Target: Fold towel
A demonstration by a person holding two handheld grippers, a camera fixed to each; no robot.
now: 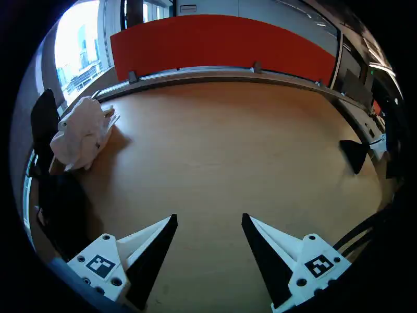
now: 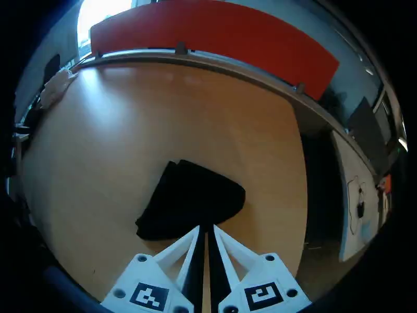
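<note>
A black towel point(image 2: 190, 201) lies bunched on the wooden surface point(image 2: 130, 130). The right hand-held gripper point(image 2: 206, 227) is narrowed almost closed at the towel's near edge; whether it pinches the cloth is unclear. The left hand-held gripper point(image 1: 209, 216) hovers wide open over bare wood.

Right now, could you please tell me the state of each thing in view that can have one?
black towel: lying rumpled on the table, not neatly folded.
left gripper: open, over bare table.
right gripper: shut, tips at the black towel's near edge; whether they pinch it cannot be told.
white cloth: bunched up at the table's edge.
</note>
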